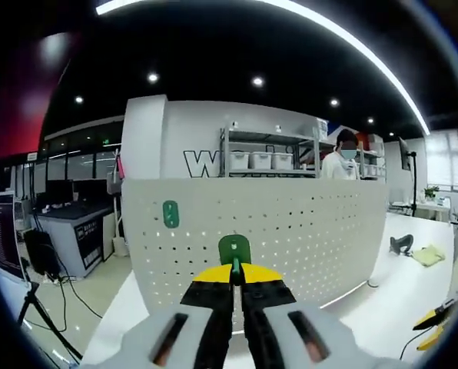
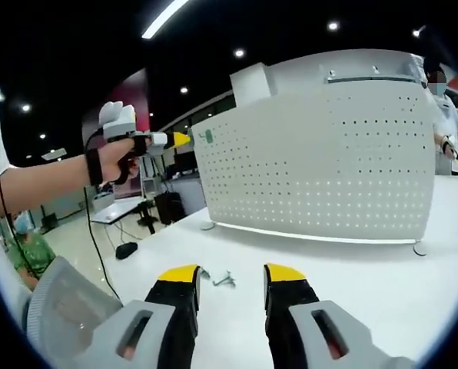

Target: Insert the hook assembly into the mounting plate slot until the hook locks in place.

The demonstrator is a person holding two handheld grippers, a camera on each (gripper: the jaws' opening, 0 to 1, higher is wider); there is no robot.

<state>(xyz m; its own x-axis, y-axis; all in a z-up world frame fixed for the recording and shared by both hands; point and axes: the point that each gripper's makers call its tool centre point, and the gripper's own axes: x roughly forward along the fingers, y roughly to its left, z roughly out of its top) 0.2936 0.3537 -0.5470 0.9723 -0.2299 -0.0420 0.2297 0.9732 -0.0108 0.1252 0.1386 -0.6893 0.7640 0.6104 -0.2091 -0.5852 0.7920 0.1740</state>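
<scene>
**Hook at the pegboard, spare hardware on the white table**

White tabletop (image 2: 352,277) runs wide and bare under an upright white perforated pegboard panel (image 2: 329,161), which stands on the table and serves as the mounting plate. Dark ceiling with round spot lamps and a long curved light strip (image 1: 352,42) hangs over the room. Behind the pegboard, in the left gripper view, a metal shelf rack (image 1: 271,150) carries pale storage bins, and a person in white (image 1: 343,161) stands beside it. Left of the pegboard sit dark desks and monitors on a pale floor, with a tripod leg (image 1: 37,307) near the table's edge. To the right of the pegboard a yellow cloth (image 1: 429,255) and a small dark tool lie on the table.

Left gripper (image 1: 235,270) has its yellow-tipped jaws pressed together, pinching the stem of a green hook assembly (image 1: 234,250) held up right in front of the pegboard's face; whether the hook touches the holes cannot be told. A second green piece (image 1: 170,214) sits on the pegboard, up and left of the held hook.

Right gripper (image 2: 230,277) hovers low over the table in front of the pegboard, jaws spread apart with nothing between them. Small metal hooks (image 2: 223,278) lie on the table just beyond its tips.
</scene>
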